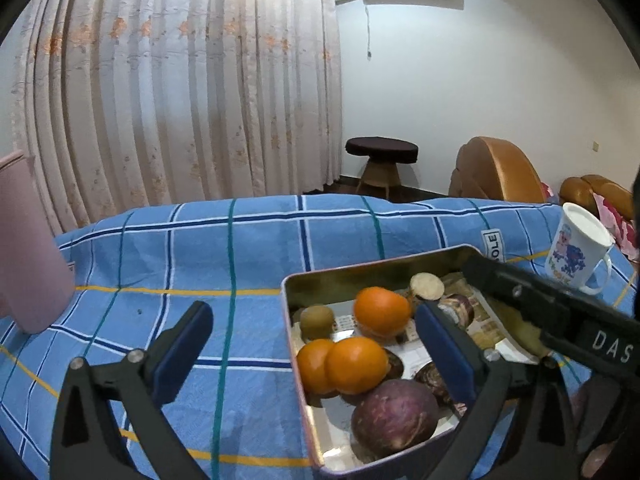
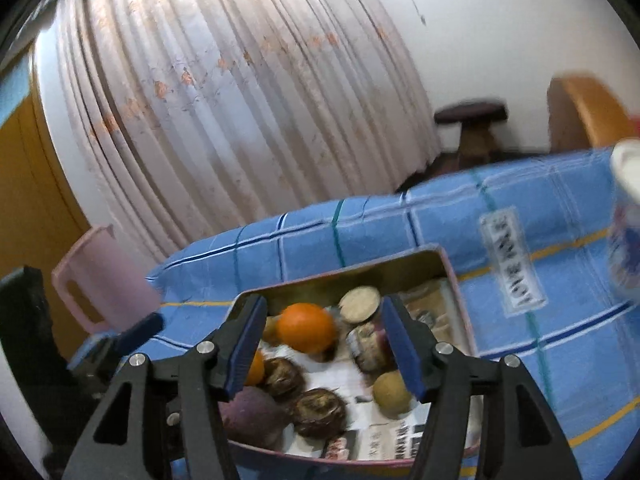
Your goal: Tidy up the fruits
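Note:
A metal tin [image 1: 286, 292] [image 2: 456, 280] sits on a blue checked cloth and holds fruit: three oranges [image 1: 382, 311] [image 2: 307, 327], a kiwi [image 1: 317, 321], a purple round fruit [image 1: 394, 416] [image 2: 252, 412], brown scaly fruits [image 2: 318, 412], a yellow-brown fruit [image 2: 391, 394] and a small jar [image 2: 366, 342]. My left gripper [image 1: 316, 346] is open and empty, over the tin's left edge. My right gripper [image 2: 322, 346] is open and empty, above the tin's contents. The right gripper's black body [image 1: 552, 312] reaches over the tin in the left wrist view.
A pink pitcher [image 1: 28, 248] [image 2: 106, 280] stands at the cloth's left. A white printed mug [image 1: 580, 252] stands to the right of the tin. Newspaper [image 1: 500, 332] lines the tin. Curtains, a stool [image 1: 380, 160] and brown chairs lie beyond.

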